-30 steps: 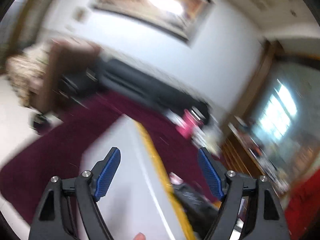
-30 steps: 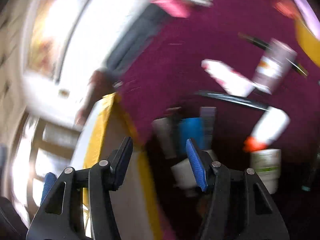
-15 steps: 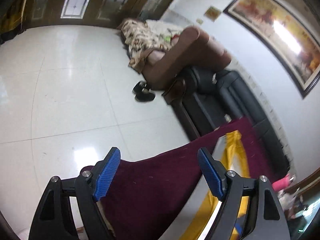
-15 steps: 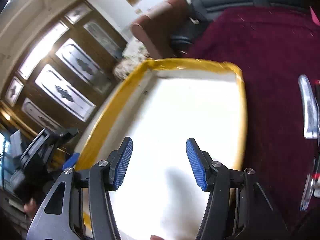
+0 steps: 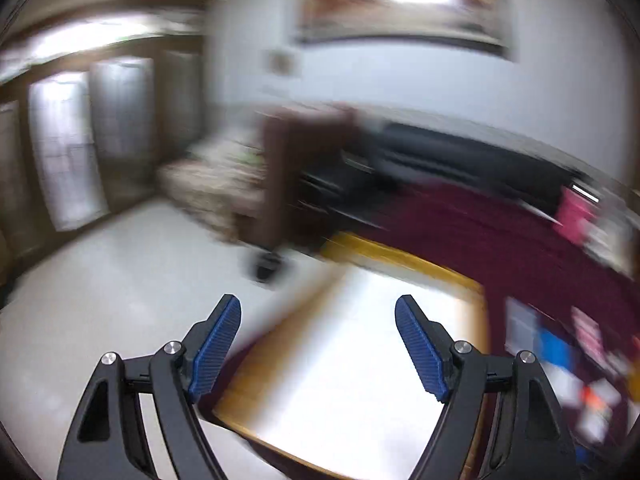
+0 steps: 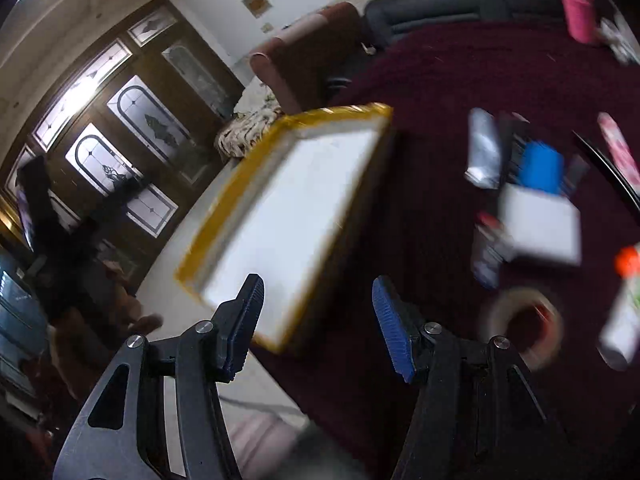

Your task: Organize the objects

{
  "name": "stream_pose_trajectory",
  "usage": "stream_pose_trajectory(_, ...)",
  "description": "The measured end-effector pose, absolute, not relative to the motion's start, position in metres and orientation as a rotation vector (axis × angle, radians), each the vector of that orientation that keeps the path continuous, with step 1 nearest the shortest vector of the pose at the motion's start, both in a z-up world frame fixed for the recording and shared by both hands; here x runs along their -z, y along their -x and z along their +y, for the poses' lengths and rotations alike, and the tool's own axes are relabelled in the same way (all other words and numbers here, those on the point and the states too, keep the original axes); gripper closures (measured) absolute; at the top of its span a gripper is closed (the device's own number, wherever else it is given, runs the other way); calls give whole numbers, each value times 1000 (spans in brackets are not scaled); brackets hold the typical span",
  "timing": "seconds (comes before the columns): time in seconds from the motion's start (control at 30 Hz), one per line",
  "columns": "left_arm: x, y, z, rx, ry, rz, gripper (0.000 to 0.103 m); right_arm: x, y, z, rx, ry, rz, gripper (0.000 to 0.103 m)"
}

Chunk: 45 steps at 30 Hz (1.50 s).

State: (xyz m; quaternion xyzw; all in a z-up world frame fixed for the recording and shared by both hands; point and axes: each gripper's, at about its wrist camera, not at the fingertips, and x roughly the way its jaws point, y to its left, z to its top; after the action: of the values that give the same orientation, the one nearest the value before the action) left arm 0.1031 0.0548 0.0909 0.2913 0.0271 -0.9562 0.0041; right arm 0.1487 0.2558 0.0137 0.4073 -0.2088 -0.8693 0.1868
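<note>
A white tray with a yellow taped rim lies on the dark red cloth, also in the left wrist view as the tray. My left gripper hangs open above its near left part, nothing between the fingers. My right gripper is open above the tray's right corner and the cloth. Loose items lie blurred to the right: a silver tube, a blue box, a white box, a tape roll and a white bottle with an orange cap.
The dark red cloth covers the table. A brown armchair, a black sofa and a pink container lie beyond. White floor spreads left, with dark shoes. Both views are motion blurred.
Both views have swung. The left one turned from the floor toward the tray and wall. The right one pulled back, and the loose items came into sight. Both grippers stayed open.
</note>
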Motion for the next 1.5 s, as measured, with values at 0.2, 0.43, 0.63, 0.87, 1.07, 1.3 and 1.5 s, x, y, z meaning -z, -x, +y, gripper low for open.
stream_pose_trajectory(0.2, -43, -100, 165, 3162, -1714, -78, 23, -10, -210, 329, 2684, -1208, -586, 46)
stream_pose_trajectory(0.43, -6, -116, 225, 3137, -1848, -334, 25, 5, -225, 398, 2832, -1254, -774, 46)
stream_pose_trajectory(0.63, 17, -98, 242, 3063, -1975, -336, 51, 24, -194, 419, 2808, -1291, -861, 46)
stream_pose_trajectory(0.87, 24, -100, 262, 3021, -1976, -477, 77, 31, -167, 415, 2847, -1373, -810, 56)
stream_pose_trajectory(1.07, 22, -109, 258, 2998, -1992, -391, 91, 34, -167, 427, 2789, -1434, -859, 69)
stream_pose_trajectory(1.3, 25, -129, 242, 3053, -1903, -316, 91, 32, -175, 419, 2795, -1448, -735, 69)
stream_pose_trajectory(1.5, 14, -138, 224, 3100, -1878, -255, 91, 32, -210, 404, 2803, -1311, -925, 69)
